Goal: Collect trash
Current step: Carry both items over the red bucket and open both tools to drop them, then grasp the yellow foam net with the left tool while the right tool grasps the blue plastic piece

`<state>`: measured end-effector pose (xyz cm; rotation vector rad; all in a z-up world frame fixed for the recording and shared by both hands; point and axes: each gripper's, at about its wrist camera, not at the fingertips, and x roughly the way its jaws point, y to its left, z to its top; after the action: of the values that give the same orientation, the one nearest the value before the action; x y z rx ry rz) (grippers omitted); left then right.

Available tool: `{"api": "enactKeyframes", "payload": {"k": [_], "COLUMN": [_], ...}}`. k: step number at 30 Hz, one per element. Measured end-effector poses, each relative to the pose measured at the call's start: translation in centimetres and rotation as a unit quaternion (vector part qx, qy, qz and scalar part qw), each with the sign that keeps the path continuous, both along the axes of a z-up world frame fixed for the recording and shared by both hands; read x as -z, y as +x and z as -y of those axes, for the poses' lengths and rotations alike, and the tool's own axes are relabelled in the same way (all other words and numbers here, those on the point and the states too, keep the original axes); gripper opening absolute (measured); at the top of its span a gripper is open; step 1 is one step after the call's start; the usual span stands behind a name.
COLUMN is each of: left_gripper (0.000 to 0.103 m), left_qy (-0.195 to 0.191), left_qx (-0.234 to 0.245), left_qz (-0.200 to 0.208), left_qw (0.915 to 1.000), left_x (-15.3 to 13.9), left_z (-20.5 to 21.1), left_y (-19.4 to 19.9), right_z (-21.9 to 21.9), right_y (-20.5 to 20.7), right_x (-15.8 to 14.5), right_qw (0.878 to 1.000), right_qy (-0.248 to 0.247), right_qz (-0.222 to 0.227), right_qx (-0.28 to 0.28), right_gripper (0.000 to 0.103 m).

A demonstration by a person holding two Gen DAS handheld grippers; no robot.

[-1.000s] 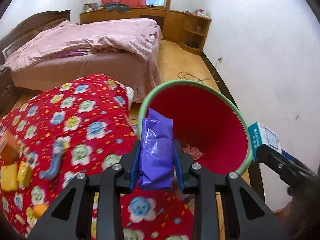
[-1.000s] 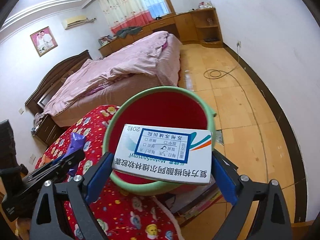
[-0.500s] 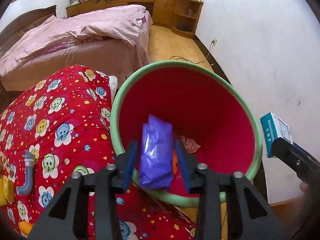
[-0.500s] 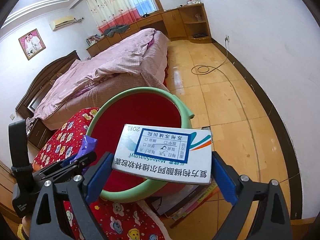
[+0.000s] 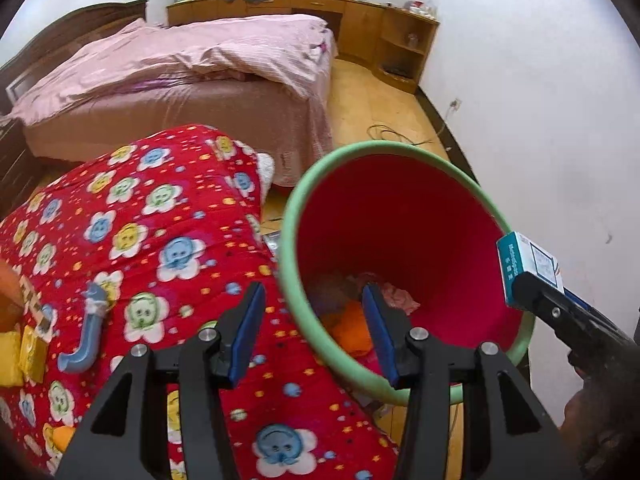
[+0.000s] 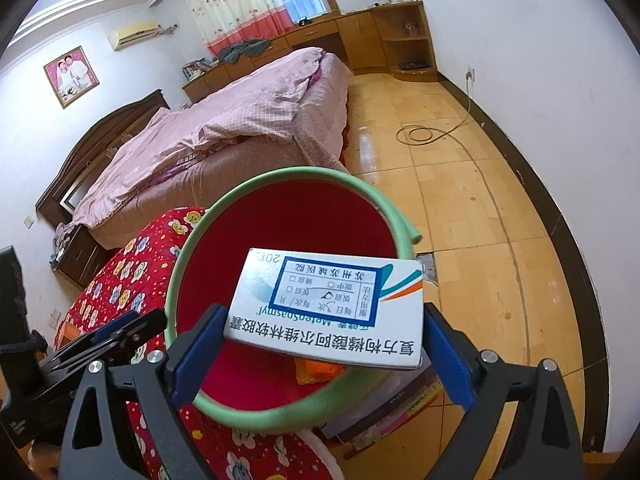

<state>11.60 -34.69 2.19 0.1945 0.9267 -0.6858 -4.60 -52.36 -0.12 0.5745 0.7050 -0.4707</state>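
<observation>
Medicine box (image 6: 332, 308), white with a blue-framed label and blue-green and orange stripes, sat clamped flat between the right gripper (image 6: 320, 360) pads, long axis running crosswise from pad to pad, above the near rim of the red bucket (image 6: 288, 216) with its green lip. Left gripper (image 5: 312, 332) hung over that rim with nothing between its opening jaws. Orange and pink scraps (image 5: 352, 320) lay inside the bucket, a red flowered quilt (image 5: 160, 220) beside it.

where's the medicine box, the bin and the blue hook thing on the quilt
medicine box (image 6: 336, 312): right wrist view, printed top face, held in the right gripper
bin (image 5: 294, 200): left wrist view, green rim, left side
blue hook (image 5: 86, 340): left wrist view, middle of its shaft
</observation>
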Motion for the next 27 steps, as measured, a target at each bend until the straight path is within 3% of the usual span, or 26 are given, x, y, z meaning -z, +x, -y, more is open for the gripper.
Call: {"api": "enactKeyframes", "payload": {"k": [11, 27], "left_gripper": [0.051, 0.051], "left_qy": [-0.002, -0.019], "left_qx": [-0.027, -0.055], "left_qz": [-0.005, 0.014], "left_qw": [0.9996, 0.9982], "left_x": [-0.2, -2.9], "left_z": [-1.7, -6.1], "left_y": [0.6, -0.3], "right_z": [0.0, -3.0], "right_y": [2.9, 1.6], "right_x": [0.3, -1.9], "right_qw": [1.000, 0.999], "right_qy": [0.003, 0.002], "right_qz": [0.002, 0.040], "right_qx": [-0.019, -0.025], "right_gripper": [0.097, 0.101]}}
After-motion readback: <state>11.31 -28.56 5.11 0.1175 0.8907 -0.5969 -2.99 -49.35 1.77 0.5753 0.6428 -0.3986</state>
